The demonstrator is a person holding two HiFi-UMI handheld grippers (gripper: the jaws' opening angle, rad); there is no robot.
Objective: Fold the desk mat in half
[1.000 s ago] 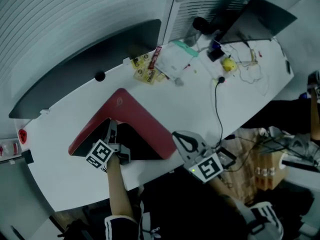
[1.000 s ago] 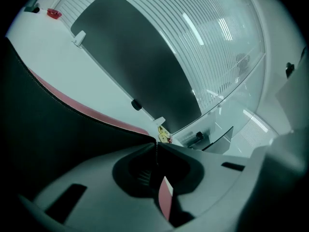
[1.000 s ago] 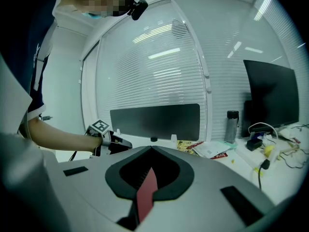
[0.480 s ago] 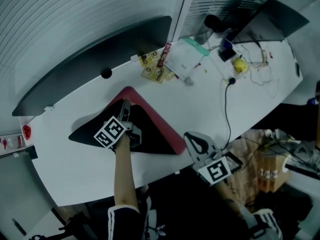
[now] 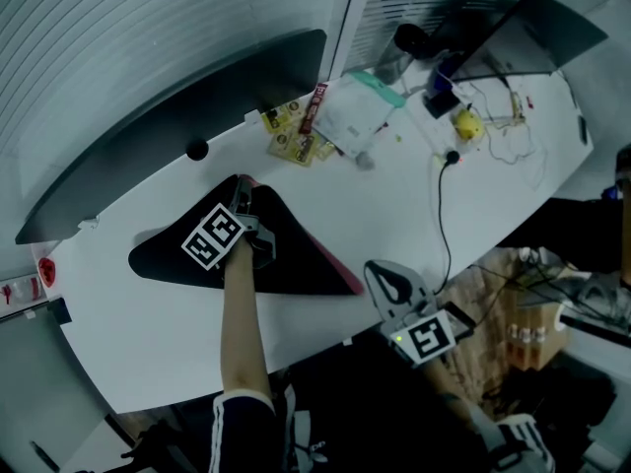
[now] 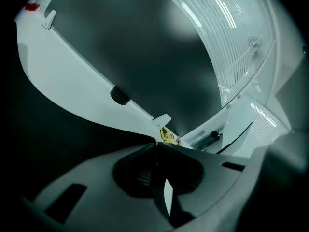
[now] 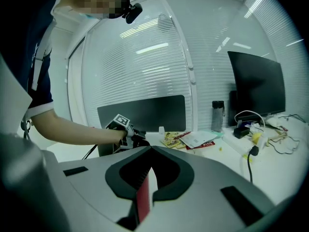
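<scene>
The left gripper (image 6: 156, 145) has its jaws almost together, pinched on a thin dark fold of the desk mat (image 5: 301, 264). A second ago that gripper sat low near the counter's (image 5: 394, 195) near edge, with the mat's red face raised over it like a tent. Now it has swung toward the far edge, taking its edge of the mat along. The black underside now faces up, and only a narrow red strip shows along the mat's right side. The mat lies on the counter's left half, between the two grippers. At the near edge, the right gripper (image 7: 150, 151) has hardly shifted, its jaws closed on a red sliver of the mat. The turn-over looks mostly made; laying the carried edge down square probably remains.
</scene>
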